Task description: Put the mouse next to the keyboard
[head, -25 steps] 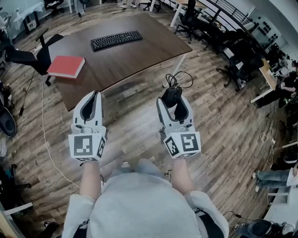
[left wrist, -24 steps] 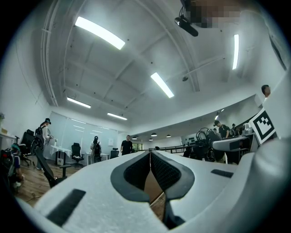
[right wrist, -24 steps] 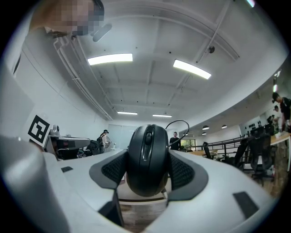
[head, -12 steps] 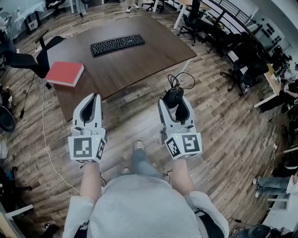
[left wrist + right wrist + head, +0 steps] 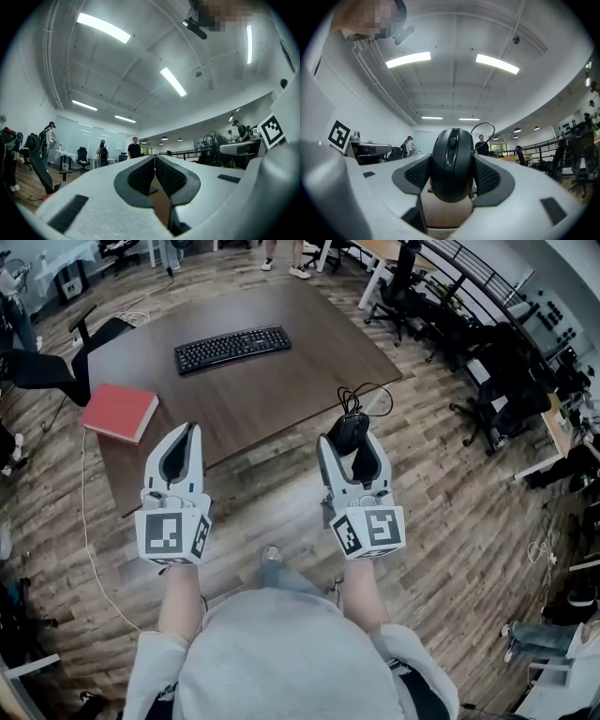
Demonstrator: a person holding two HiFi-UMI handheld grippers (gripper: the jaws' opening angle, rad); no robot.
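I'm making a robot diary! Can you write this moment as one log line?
right claw: shut on mouse | left claw: shut, empty | keyboard: on table | mouse: not yet beside keyboard

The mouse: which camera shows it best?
The right gripper view: the mouse fills the middle, clamped in the right claw. The head view shows it small, from above. The left gripper view misses it.

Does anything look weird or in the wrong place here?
Only the mouse: it isn't on the table with the keyboard. It's pinched in the right tool, up in the air short of the table, with its cable trailing in loose loops. Nothing looks spilled or broken.
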